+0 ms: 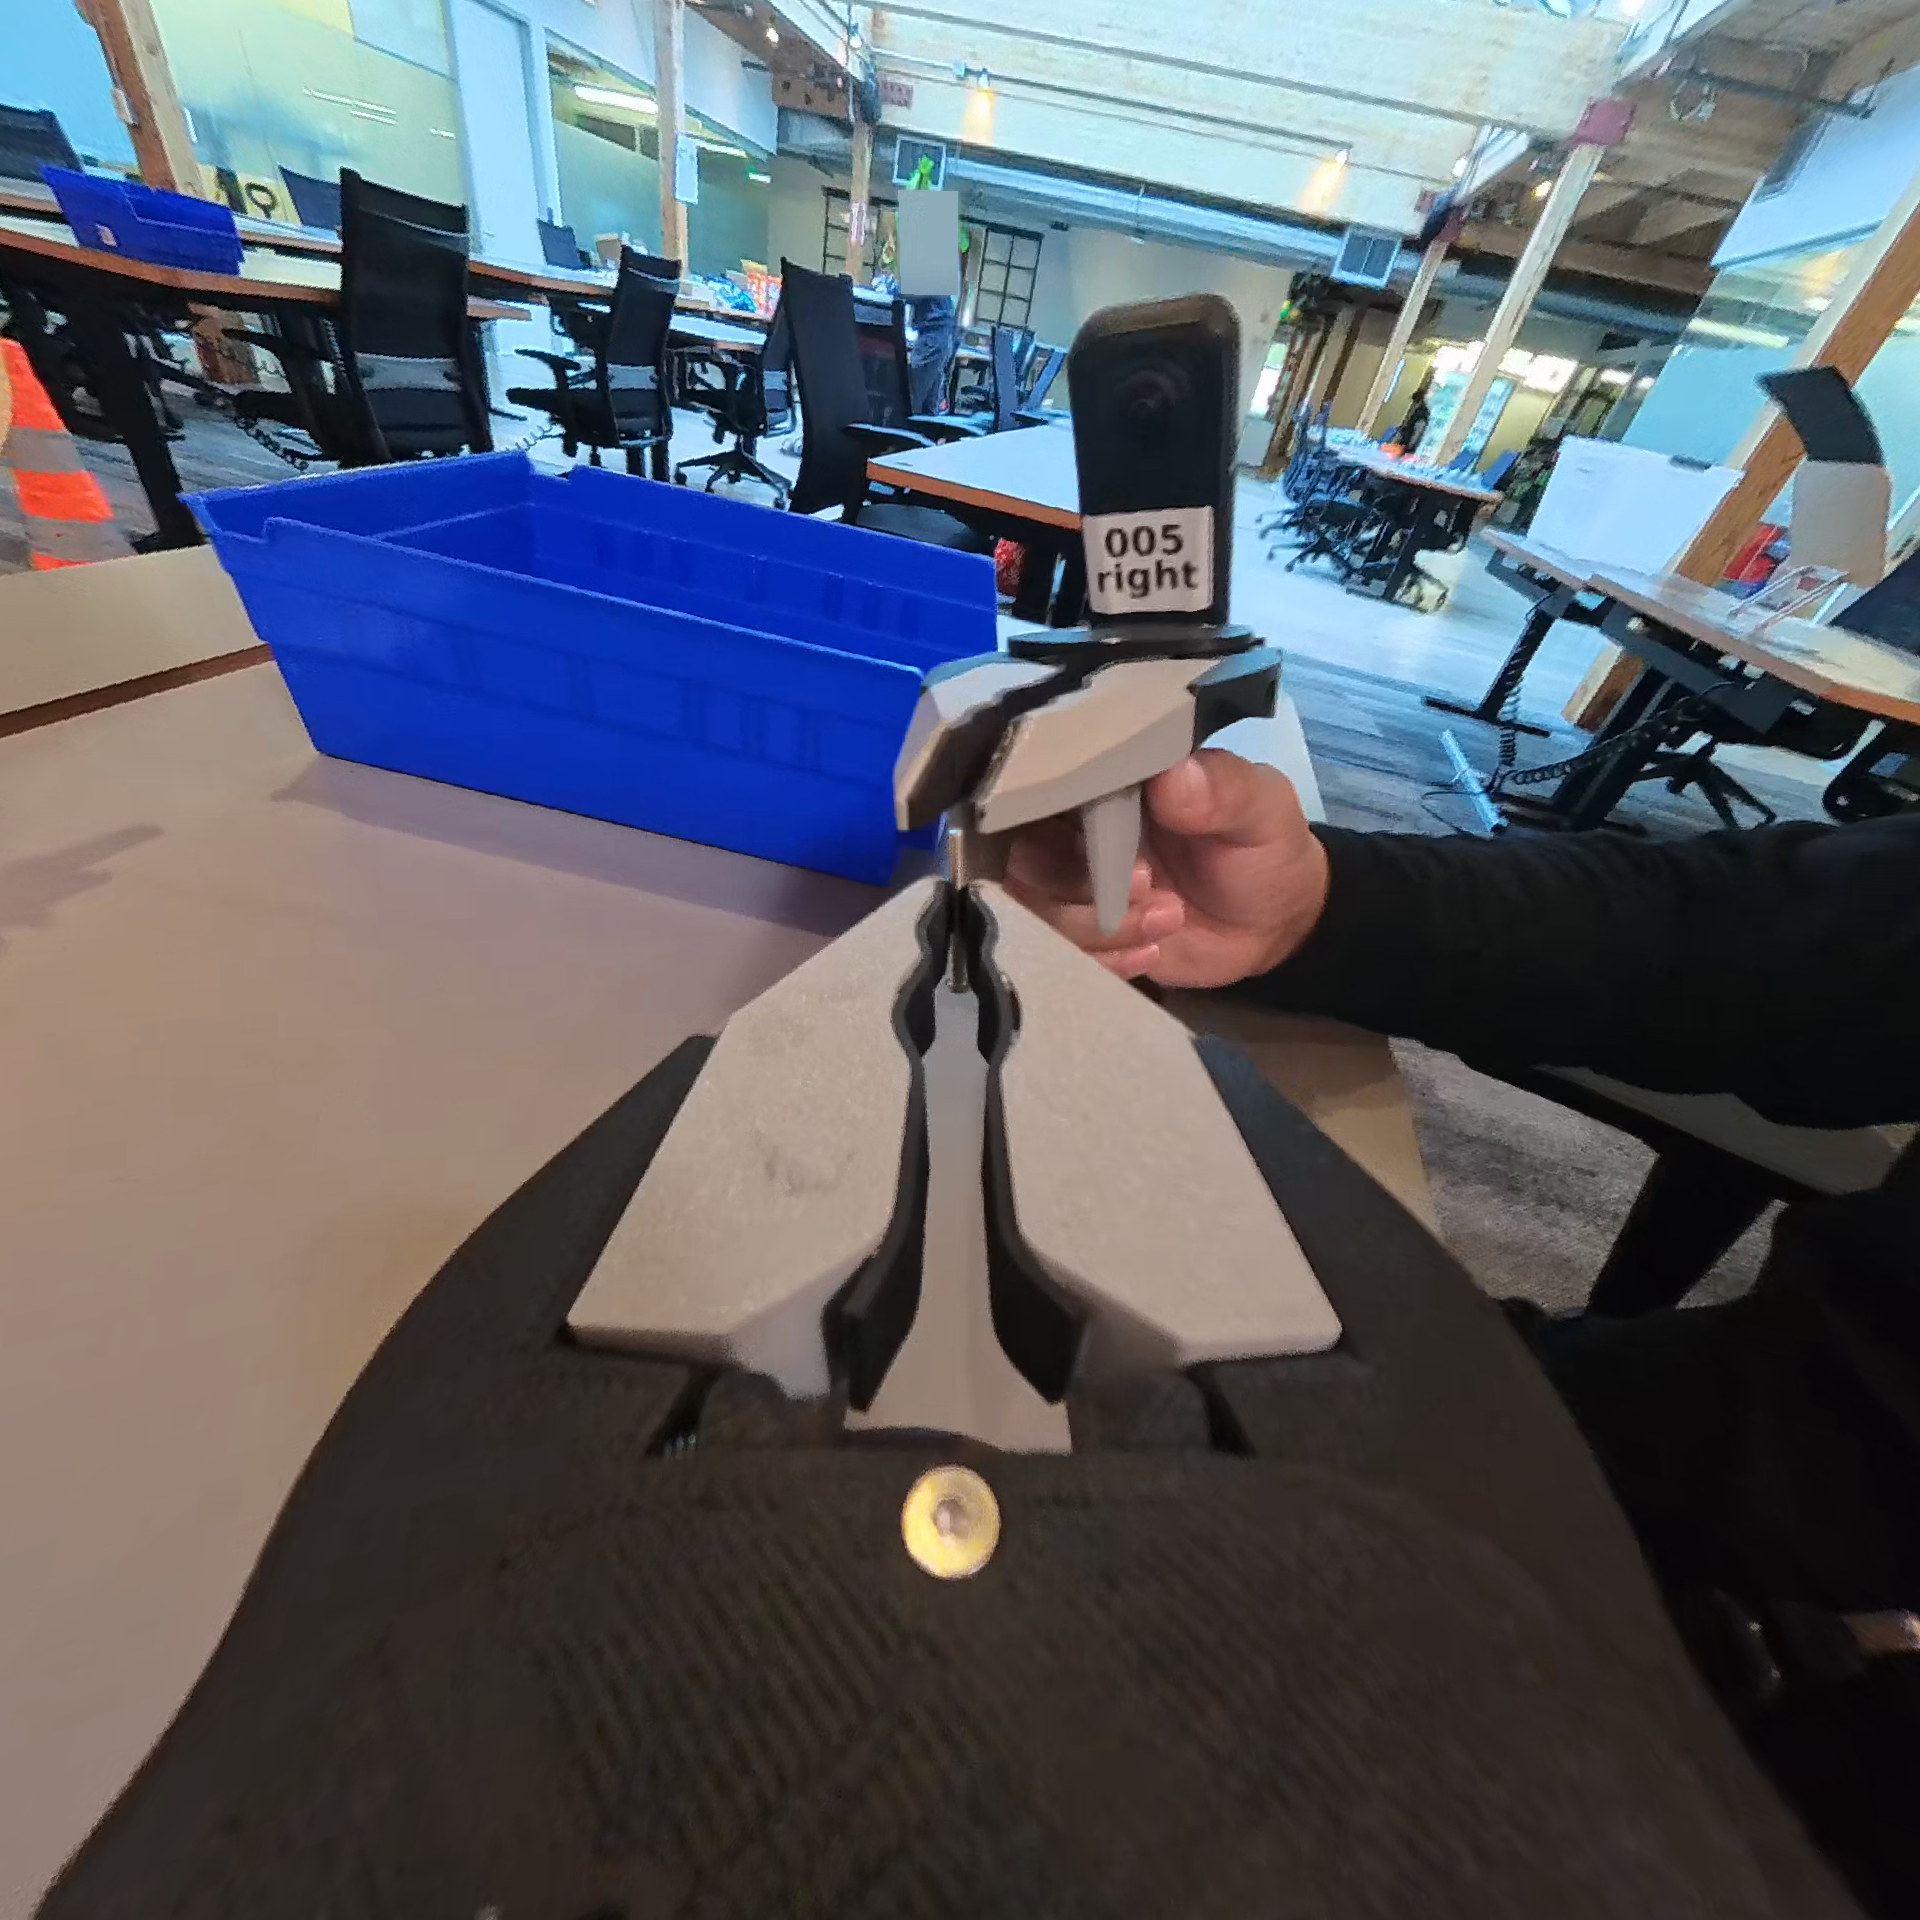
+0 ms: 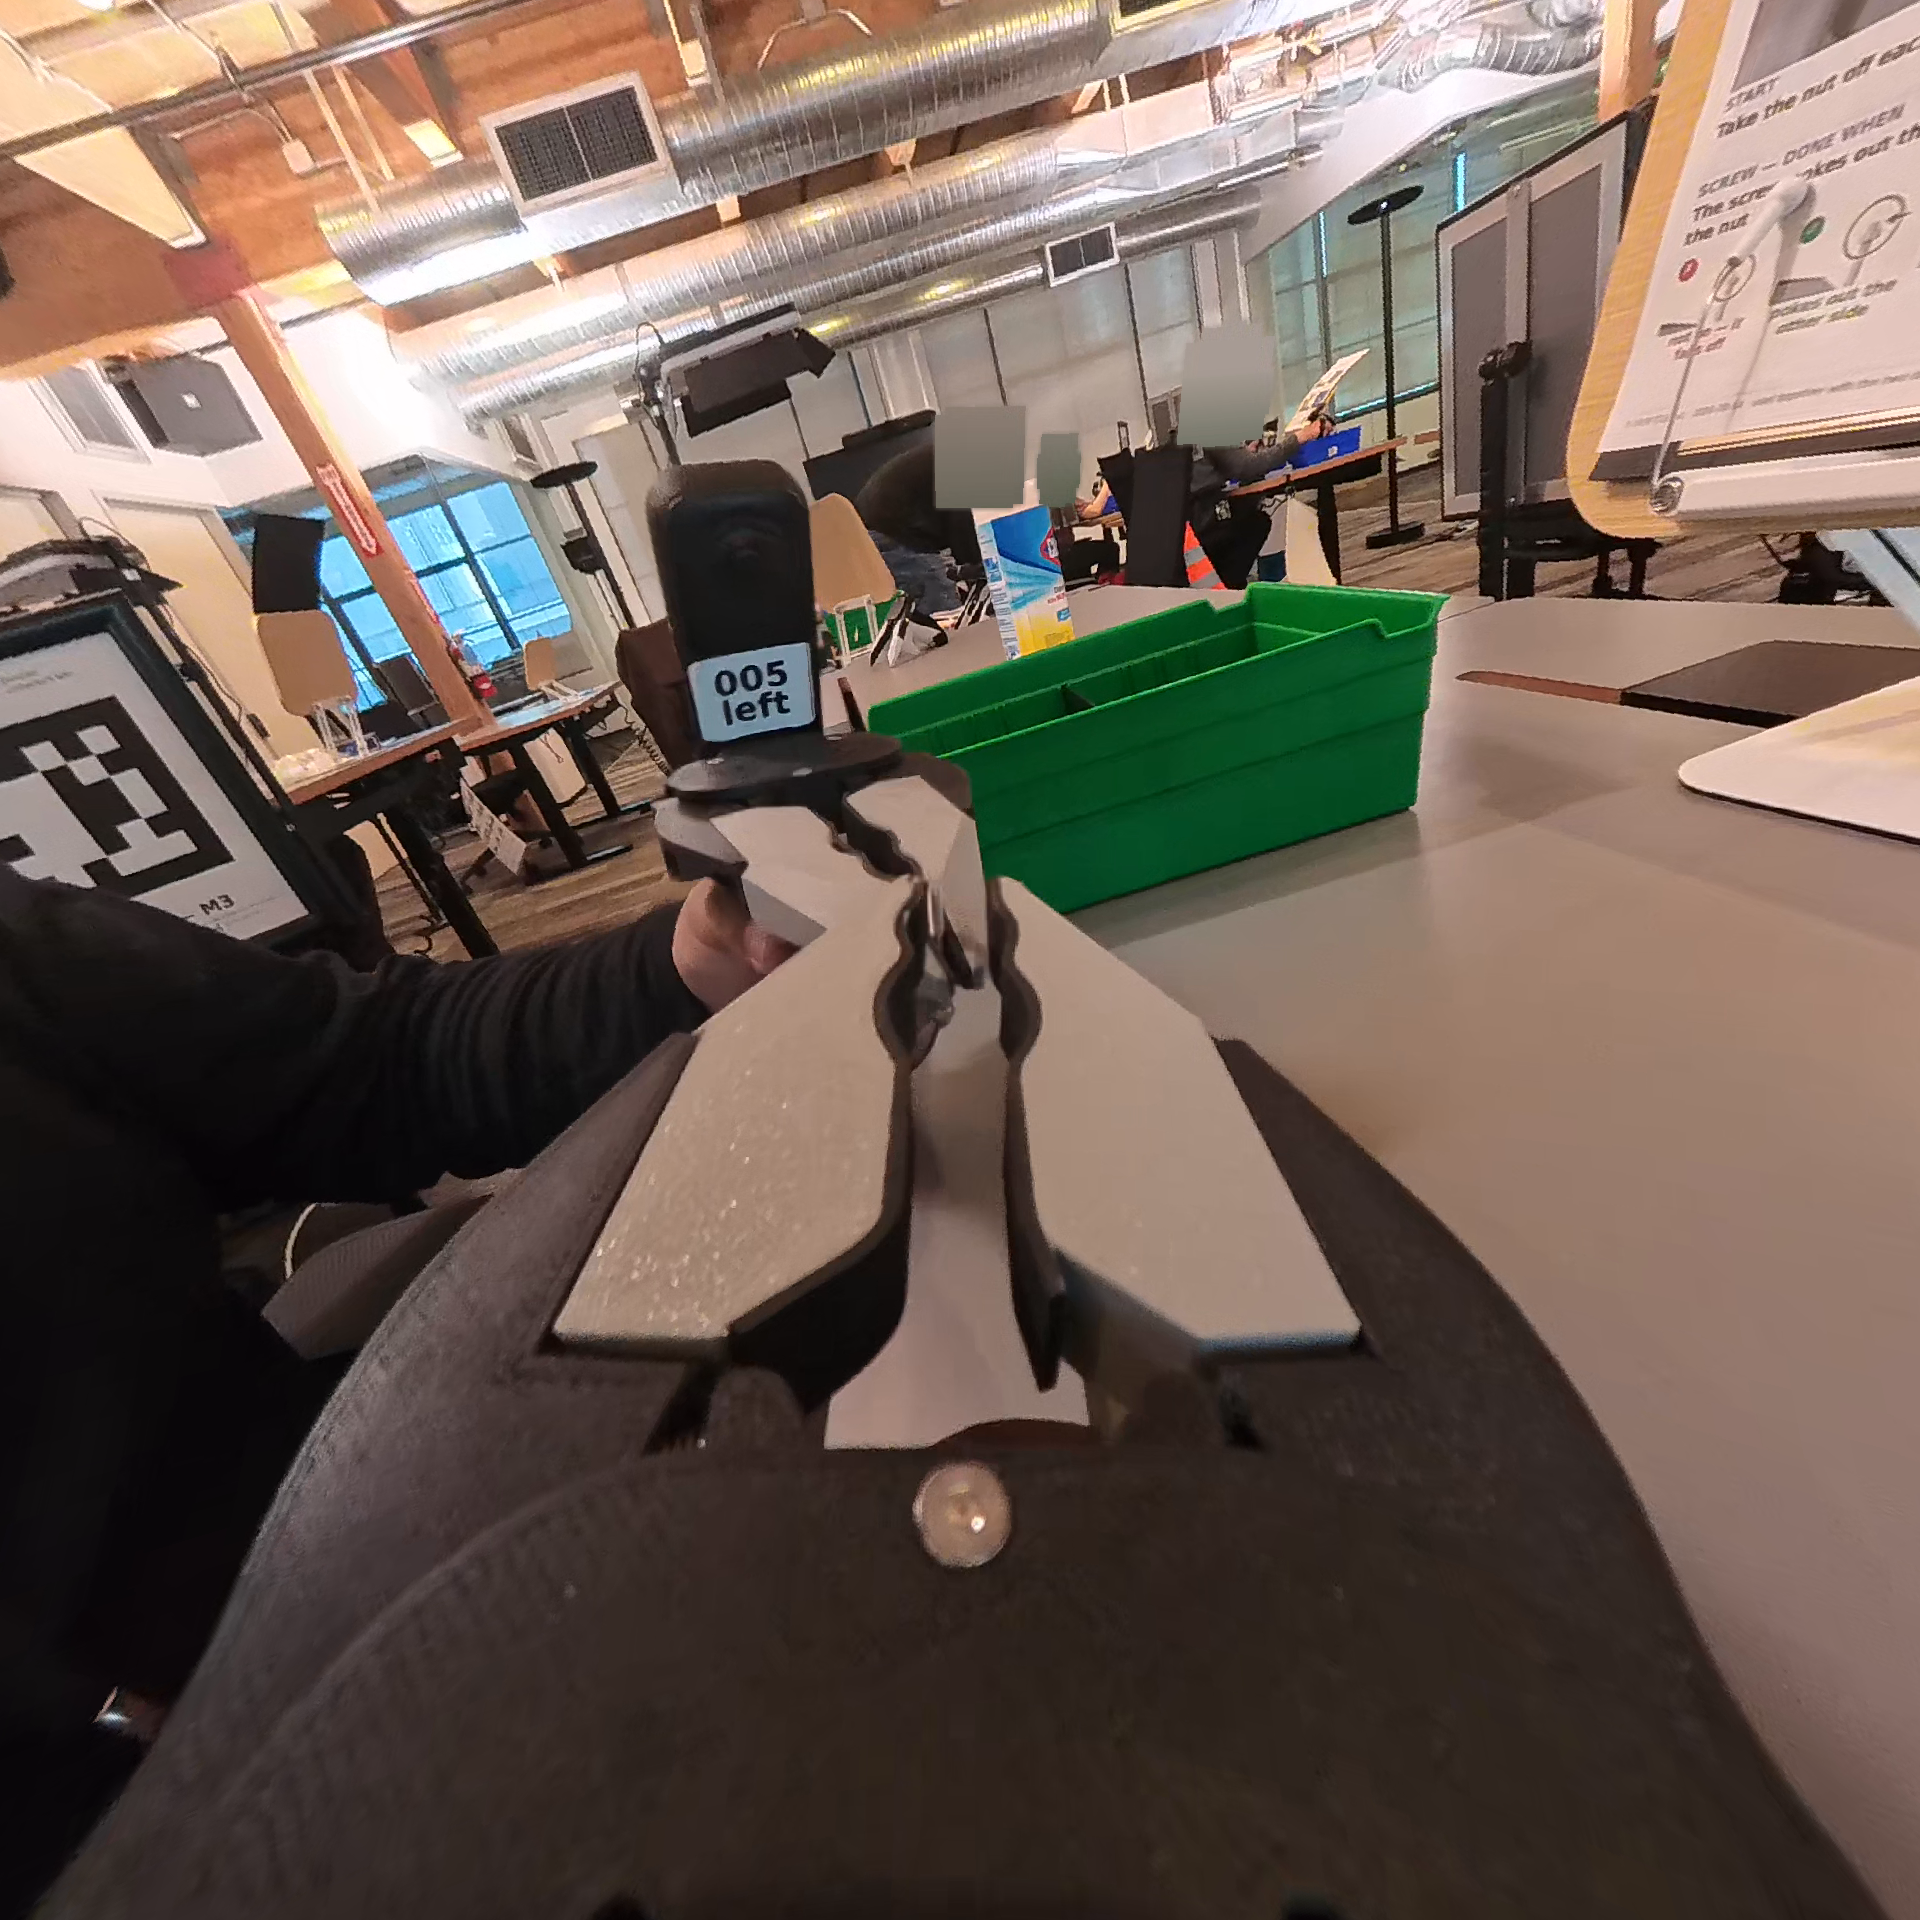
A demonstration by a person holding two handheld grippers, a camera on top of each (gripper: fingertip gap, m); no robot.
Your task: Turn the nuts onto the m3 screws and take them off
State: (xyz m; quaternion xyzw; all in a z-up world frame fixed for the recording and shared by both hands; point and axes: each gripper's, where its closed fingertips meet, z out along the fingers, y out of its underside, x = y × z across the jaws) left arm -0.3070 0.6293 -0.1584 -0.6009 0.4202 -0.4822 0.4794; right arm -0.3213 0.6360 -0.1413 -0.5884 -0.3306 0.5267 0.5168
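A thin silver M3 screw (image 1: 952,857) stands upright above the table between my two grippers. My left gripper (image 1: 956,940) is shut on its shaft, and the thread pokes out below the fingers. My right gripper (image 1: 971,831) comes in from above and is shut on the screw's upper end. In the right wrist view the right gripper (image 2: 940,935) meets the left gripper (image 2: 904,862) tip to tip, with the small metal piece (image 2: 932,920) pinched between them. I cannot make out the nut separately.
A blue bin (image 1: 582,665) stands on the grey table (image 1: 312,1039) behind the left gripper. A green divided bin (image 2: 1195,748) stands behind the right one. A clipboard with an instruction sheet (image 2: 1766,260), a white tray edge (image 2: 1829,769) and a dark mat (image 2: 1766,675) are at the right. Left and right tips are no more than a few centimetres apart.
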